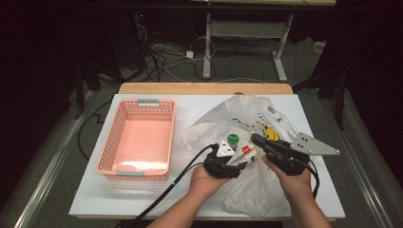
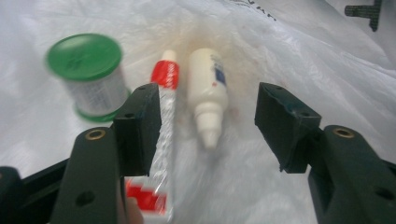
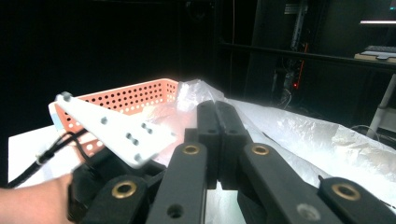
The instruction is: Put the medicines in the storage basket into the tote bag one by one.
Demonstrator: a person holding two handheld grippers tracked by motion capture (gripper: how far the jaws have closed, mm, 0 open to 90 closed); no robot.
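Left gripper (image 2: 208, 126) open over plastic bag (image 1: 247, 190); right gripper (image 3: 218, 116) closed; white table (image 1: 95, 190).

green-lidded jar (image 2: 88, 74), red-white tube (image 2: 163, 140), pink basket (image 1: 138, 137).

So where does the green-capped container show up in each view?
High view: the green-capped container sits centre, on the plastic bag just above the left gripper.
Left gripper view: upper left, beside the left jaw.
Right gripper view: not in it.
Shared landmark: the plastic bag.
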